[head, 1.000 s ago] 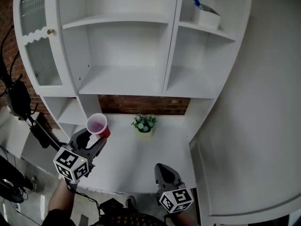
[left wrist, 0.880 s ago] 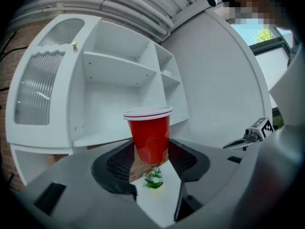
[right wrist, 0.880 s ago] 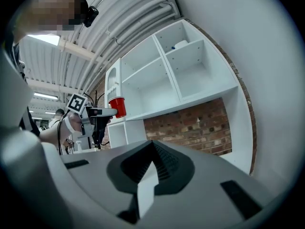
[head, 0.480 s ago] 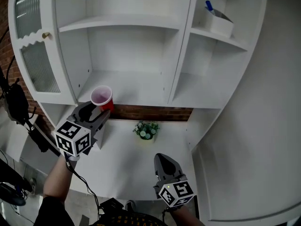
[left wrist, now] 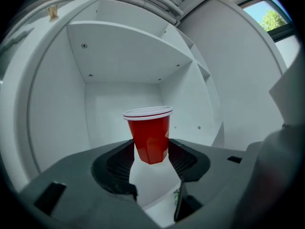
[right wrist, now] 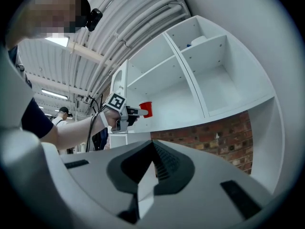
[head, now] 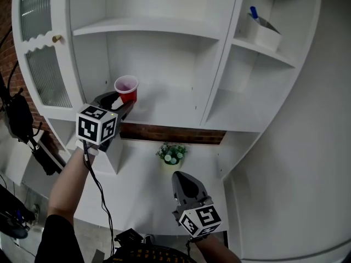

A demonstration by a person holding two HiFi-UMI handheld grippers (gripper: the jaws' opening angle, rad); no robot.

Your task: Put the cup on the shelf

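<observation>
The red plastic cup with a white rim (head: 126, 88) stood upright in the upper left of the head view, its long axis vertical and its open mouth facing up. It was inside the middle compartment of the white shelf unit (head: 164, 32), over the lower board. The left gripper (head: 120, 99) was clamped on the cup's lower half, one jaw on each side. Whether the base touched the board could not be told. The right gripper (head: 184, 181), low in the centre, had its jaws together and empty above the white tabletop (head: 142, 185).
</observation>
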